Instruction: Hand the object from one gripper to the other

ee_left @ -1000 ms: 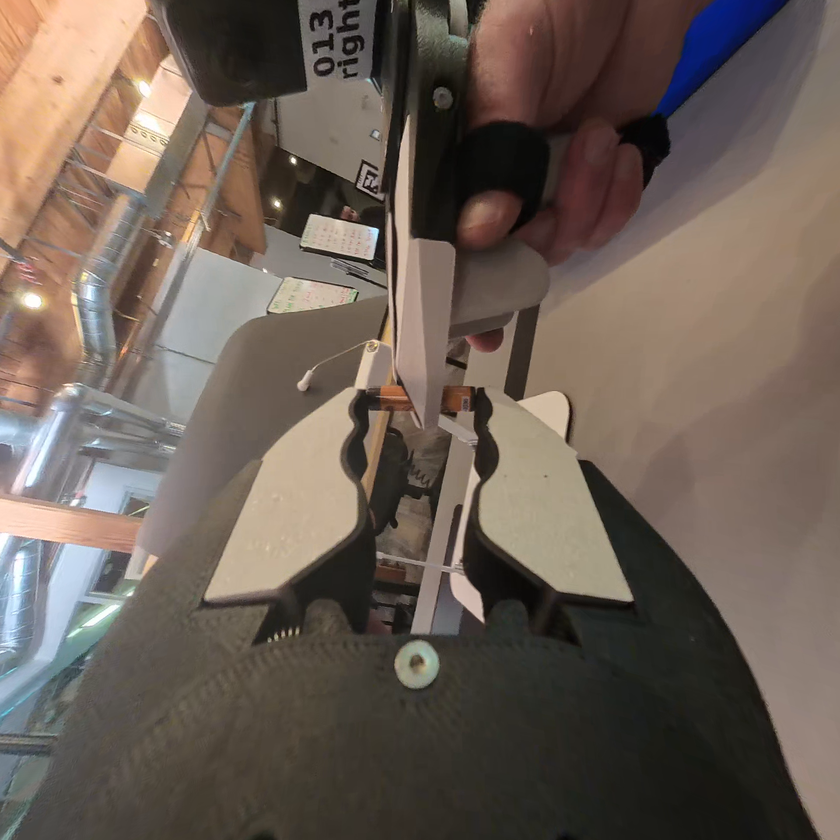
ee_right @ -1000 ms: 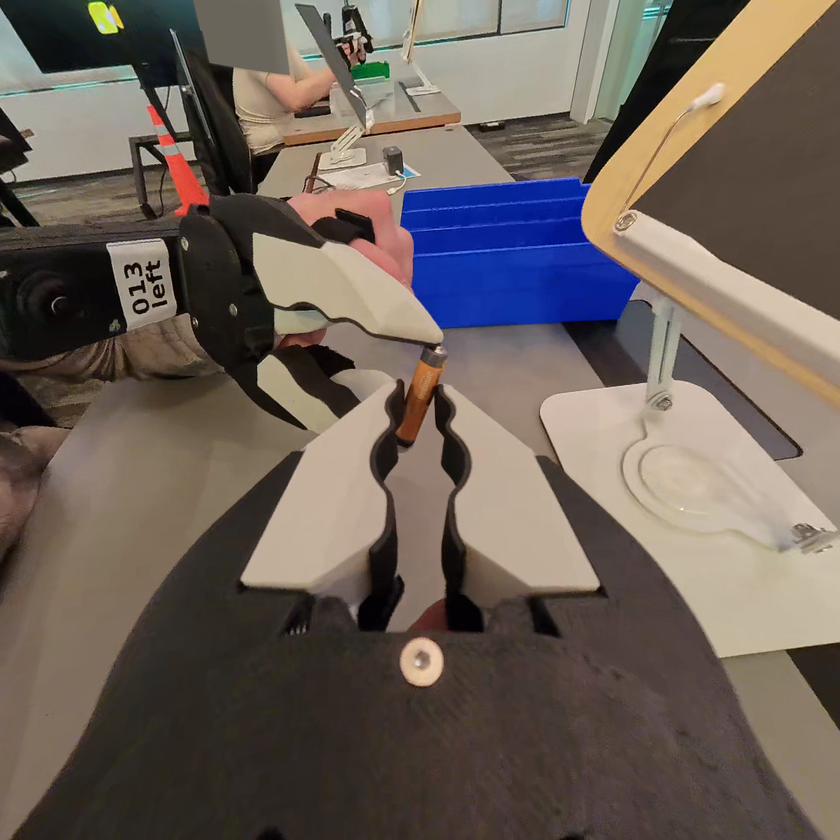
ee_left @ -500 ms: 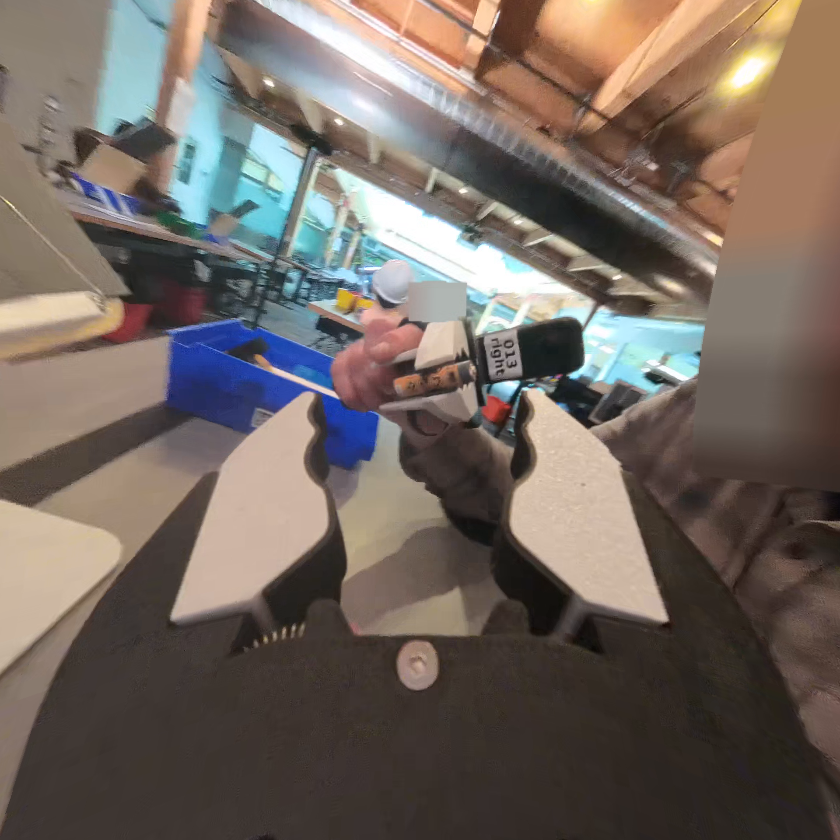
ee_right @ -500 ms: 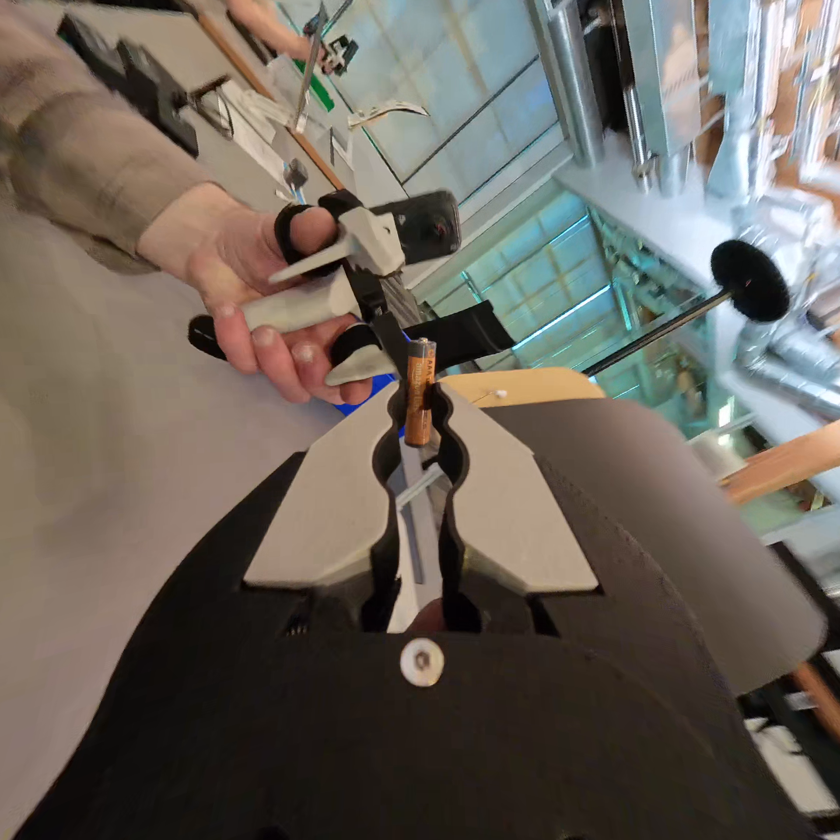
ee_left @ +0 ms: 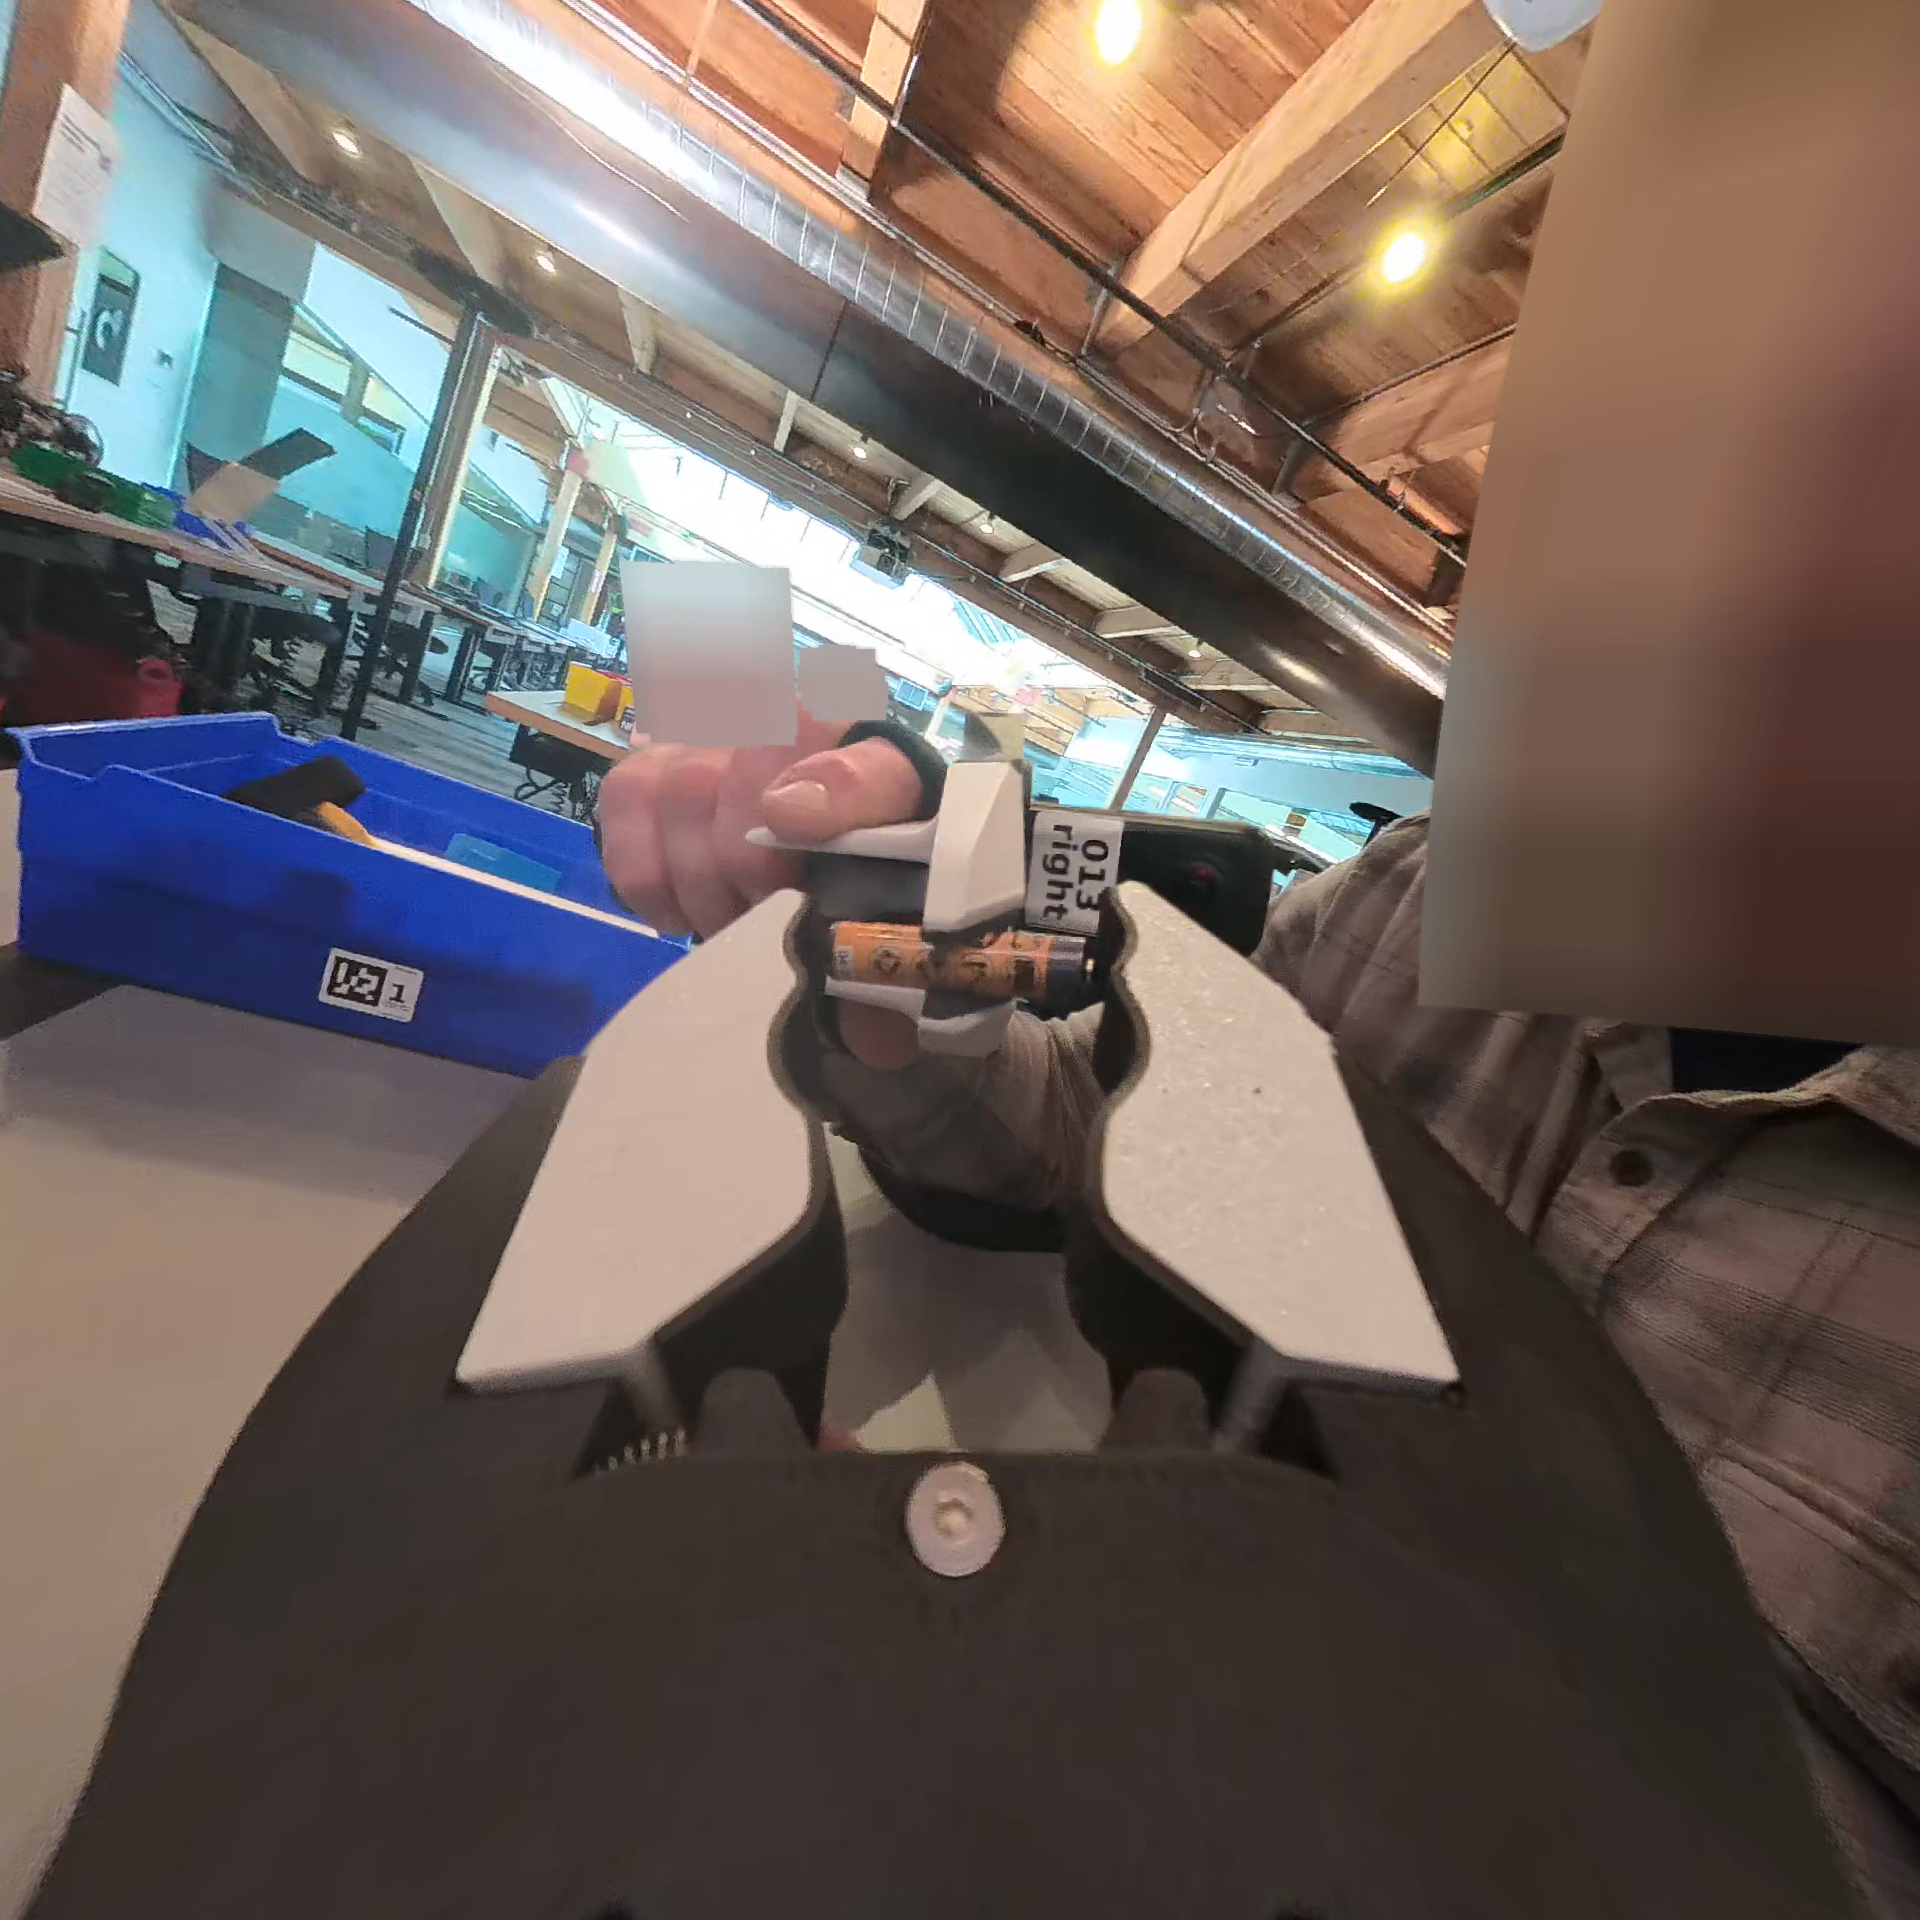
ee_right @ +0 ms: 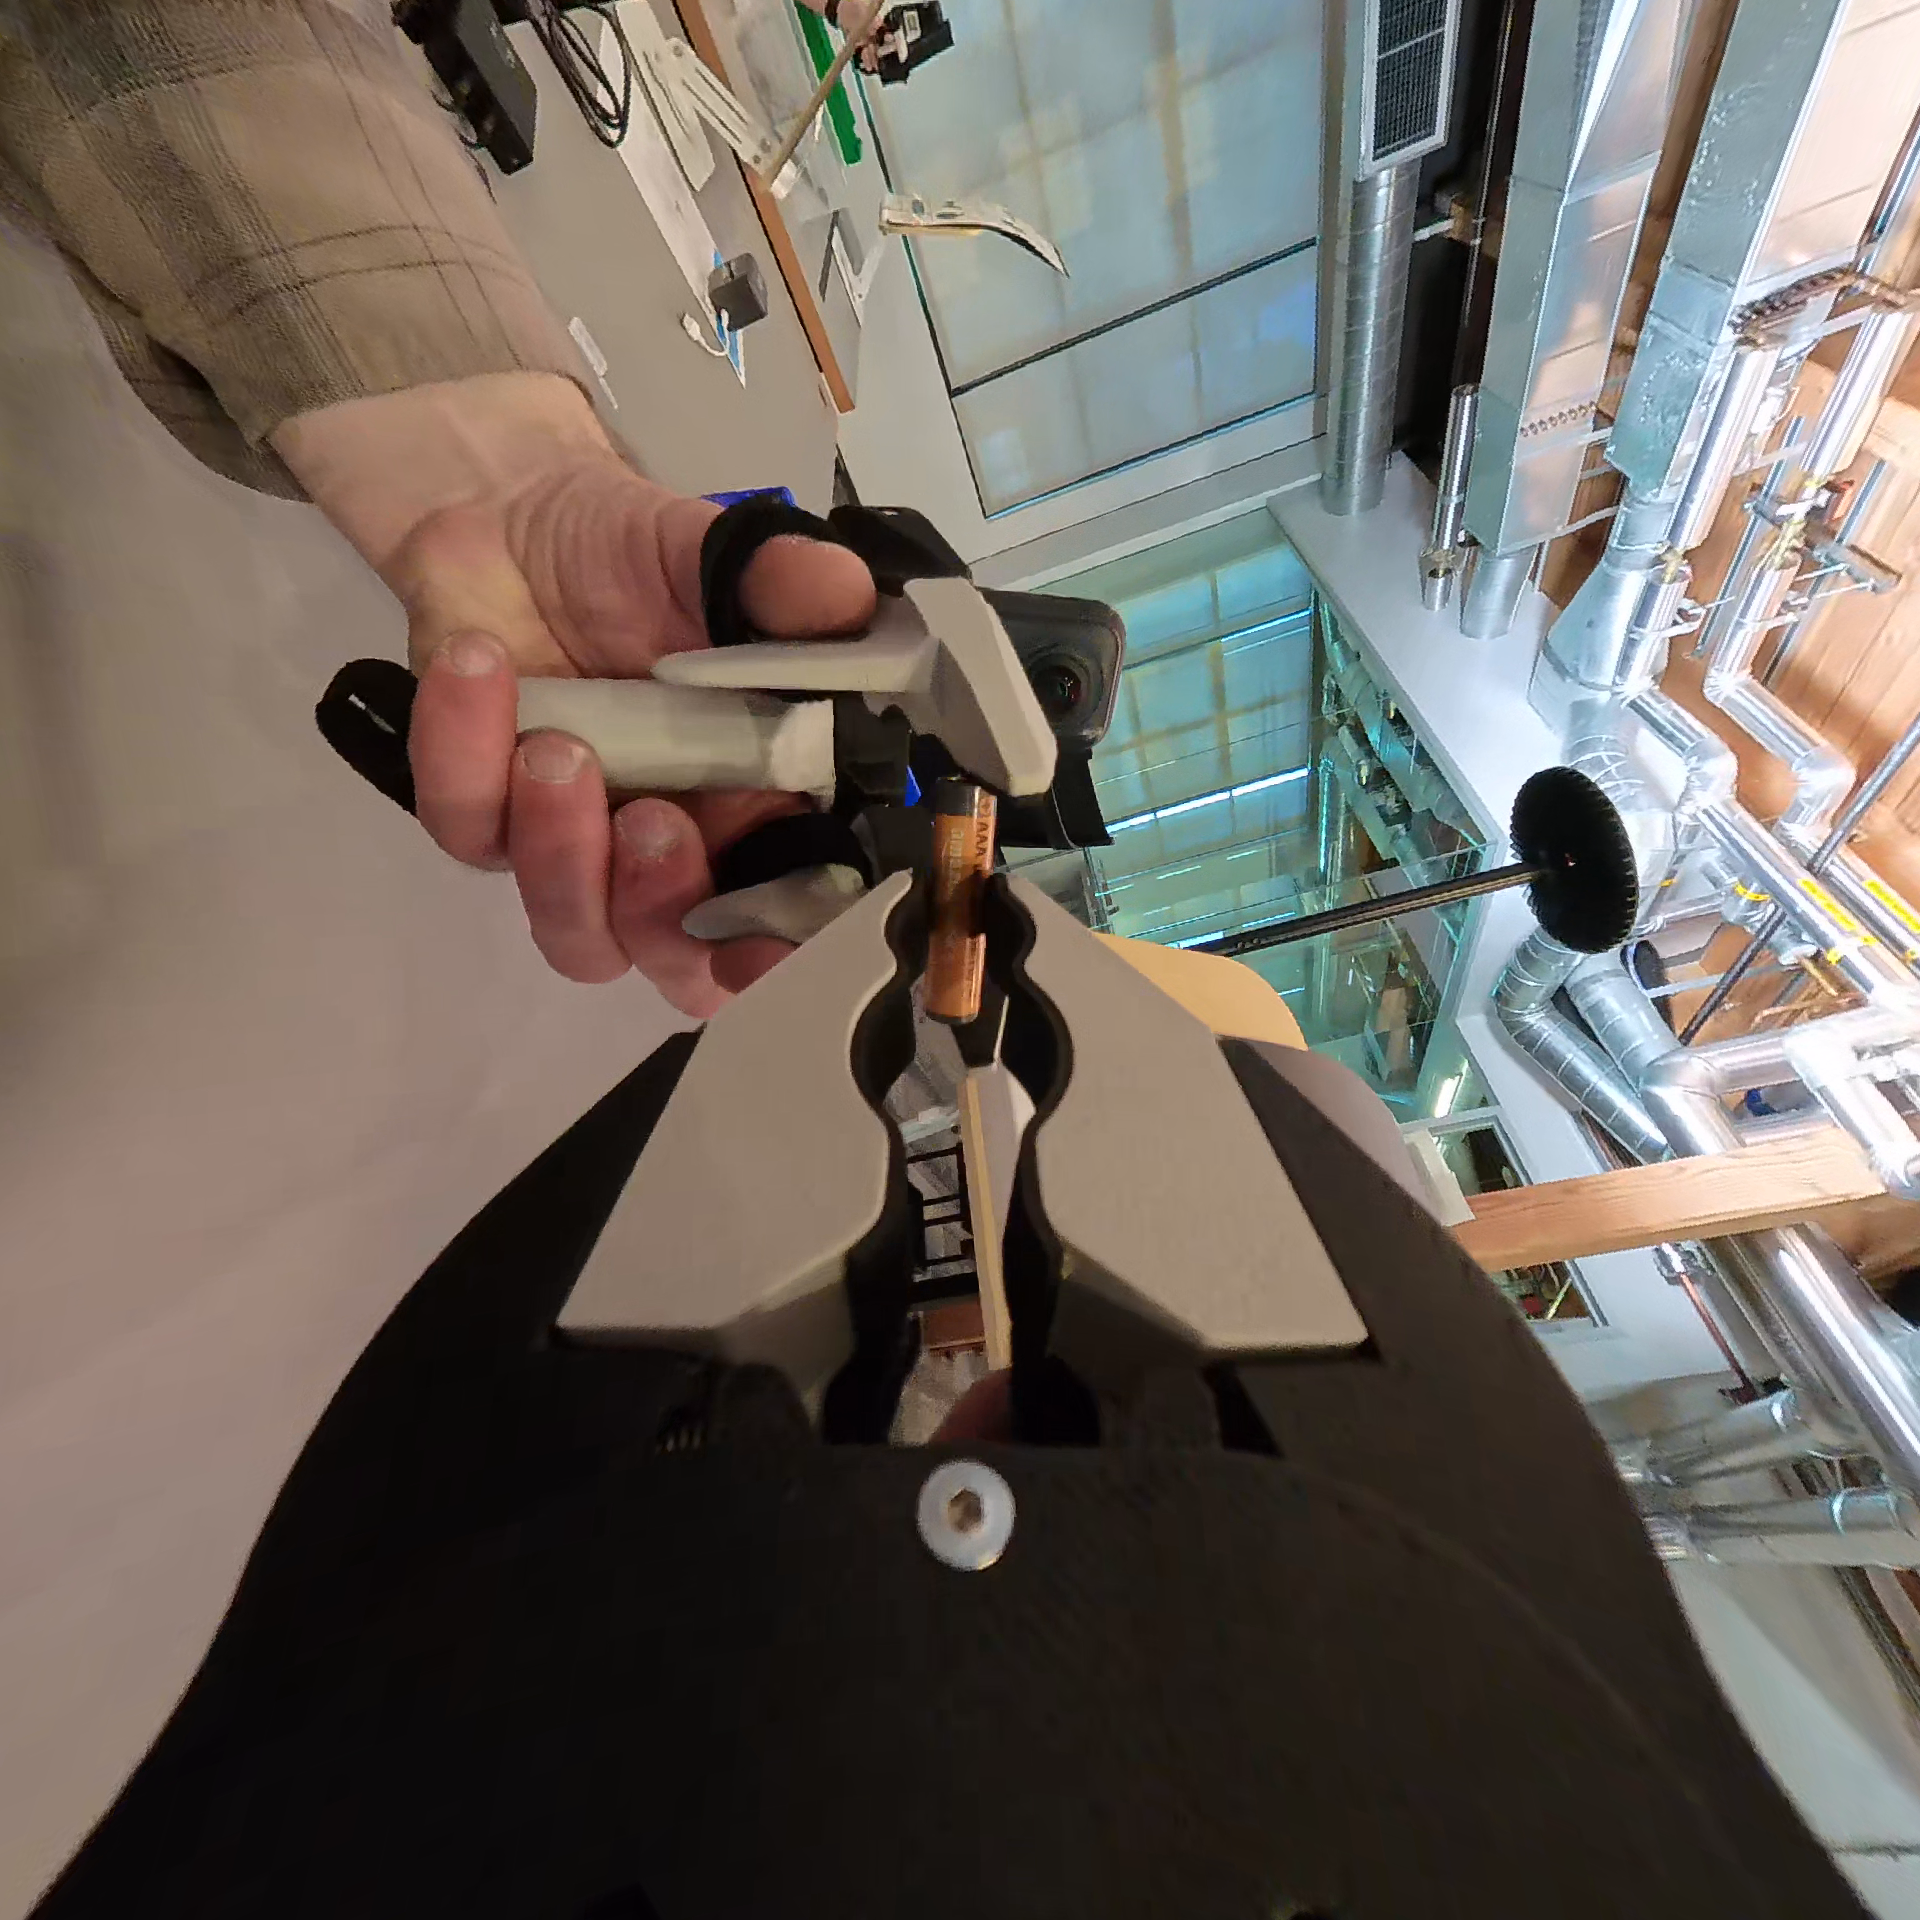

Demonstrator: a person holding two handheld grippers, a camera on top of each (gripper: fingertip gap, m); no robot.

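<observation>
Left wrist view shows the battery [ee_left: 951, 961] lying crosswise straight ahead of the left hand-held gripper [ee_left: 951, 971], its long axis running from one spread finger toward the other, level with the tips. The left jaws stand wide apart and hold nothing. The right hand-held gripper [ee_right: 956, 940] is clamped on the battery's lower half, the upper end poking out toward the left one. I'd say the left is near enough to take the battery, though closing along its length looks awkward; turning the wrist first might serve better.
</observation>
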